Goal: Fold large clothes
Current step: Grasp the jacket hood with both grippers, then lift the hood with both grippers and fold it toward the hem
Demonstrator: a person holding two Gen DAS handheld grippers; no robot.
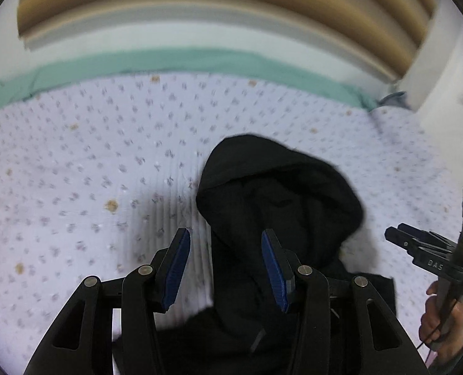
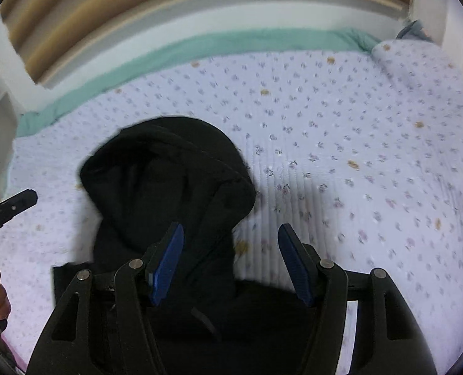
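The black hoodie [image 1: 278, 206] was laid on the bed [image 1: 75, 172], hood pointing toward the headboard [image 1: 200, 6], its body running back beneath both tools. Both grippers were held above it with fingers spread and nothing gripped: the left gripper [image 1: 225, 262] straddled the hood's left border, the right gripper [image 2: 231, 259] its right border, one blue pad [image 2: 166, 265] over cloth and the other over the flowered sheet.

The step in hand was judged to be a first grasp near the shoulders. It would best be made by lowering each tool until a single layer at the shoulder seam was pinched, level on both sides, so that the fold line stayed straight and the hood was not dragged askew.

The fabric looked thick, soft and matte, with a drawcord [image 2: 205, 318] visible below the hood.
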